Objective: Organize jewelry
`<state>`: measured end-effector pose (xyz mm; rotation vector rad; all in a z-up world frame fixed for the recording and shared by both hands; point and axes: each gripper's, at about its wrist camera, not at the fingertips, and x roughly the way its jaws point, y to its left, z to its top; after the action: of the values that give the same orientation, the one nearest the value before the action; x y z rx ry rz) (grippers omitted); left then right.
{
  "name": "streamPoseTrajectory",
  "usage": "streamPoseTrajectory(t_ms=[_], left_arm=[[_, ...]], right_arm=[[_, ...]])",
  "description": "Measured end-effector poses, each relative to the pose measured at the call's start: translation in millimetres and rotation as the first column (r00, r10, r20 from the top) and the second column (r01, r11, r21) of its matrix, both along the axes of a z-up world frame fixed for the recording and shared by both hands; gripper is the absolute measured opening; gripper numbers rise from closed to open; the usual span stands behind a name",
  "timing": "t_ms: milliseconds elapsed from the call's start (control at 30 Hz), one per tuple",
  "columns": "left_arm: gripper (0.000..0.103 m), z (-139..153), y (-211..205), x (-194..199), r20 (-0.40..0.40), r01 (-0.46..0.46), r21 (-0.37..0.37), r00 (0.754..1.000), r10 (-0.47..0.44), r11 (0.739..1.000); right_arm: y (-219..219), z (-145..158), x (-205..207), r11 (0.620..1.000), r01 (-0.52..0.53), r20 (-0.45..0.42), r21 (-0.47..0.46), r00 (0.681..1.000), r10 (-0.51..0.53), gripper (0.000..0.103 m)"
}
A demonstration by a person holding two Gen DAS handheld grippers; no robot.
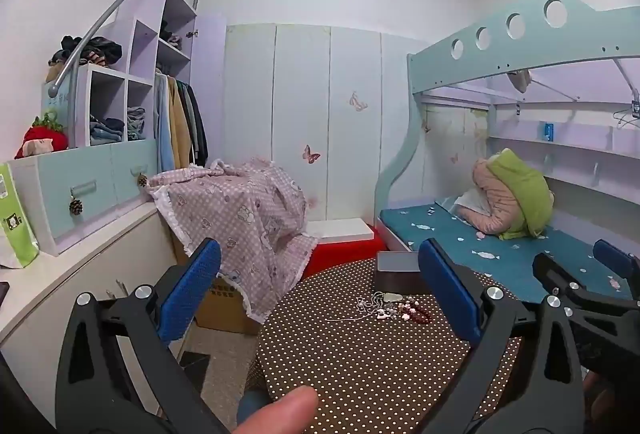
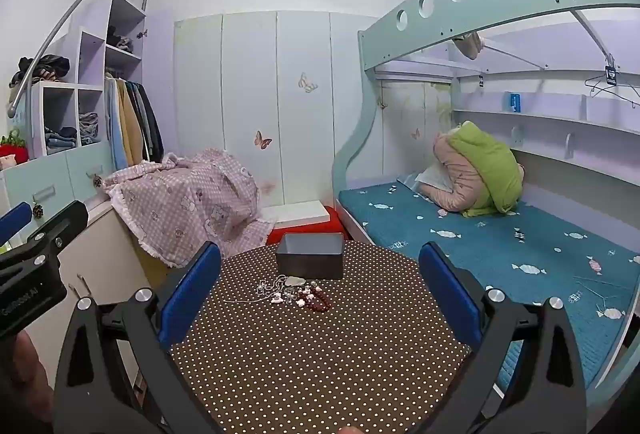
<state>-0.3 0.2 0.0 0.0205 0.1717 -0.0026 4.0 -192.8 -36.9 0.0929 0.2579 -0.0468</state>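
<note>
A heap of jewelry (image 2: pixel 294 293) lies on the brown polka-dot table (image 2: pixel 320 346): silver chains, pale charms and a dark red bead bracelet (image 2: pixel 318 301). It also shows in the left wrist view (image 1: pixel 394 306). Behind it stands an open dark grey box (image 2: pixel 310 260), partly hidden by a finger in the left wrist view (image 1: pixel 396 274). My left gripper (image 1: pixel 320 274) is open and empty, above the table's left edge, short of the heap. My right gripper (image 2: pixel 320 274) is open and empty, held above the table in front of the heap.
A bunk bed with a blue mattress (image 2: pixel 500 254) stands to the right. A pink checked cloth (image 2: pixel 192 209) drapes over something at the left, with a cardboard box (image 1: pixel 224 306) below. A white desk with drawers (image 1: pixel 80 226) runs along the left wall.
</note>
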Motion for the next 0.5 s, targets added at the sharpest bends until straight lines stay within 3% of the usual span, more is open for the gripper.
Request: streamPoseTrajectory(t_ms=[500], left_arm=[[0.098,6.1,4.7,-4.4,0.006,0.016,-0.007,1.0,-0.016,1.0]], right_arm=[[7.8,-3.0,-5.3,1.0,0.008,0.008,-0.016,1.0,-0.007,0.096]])
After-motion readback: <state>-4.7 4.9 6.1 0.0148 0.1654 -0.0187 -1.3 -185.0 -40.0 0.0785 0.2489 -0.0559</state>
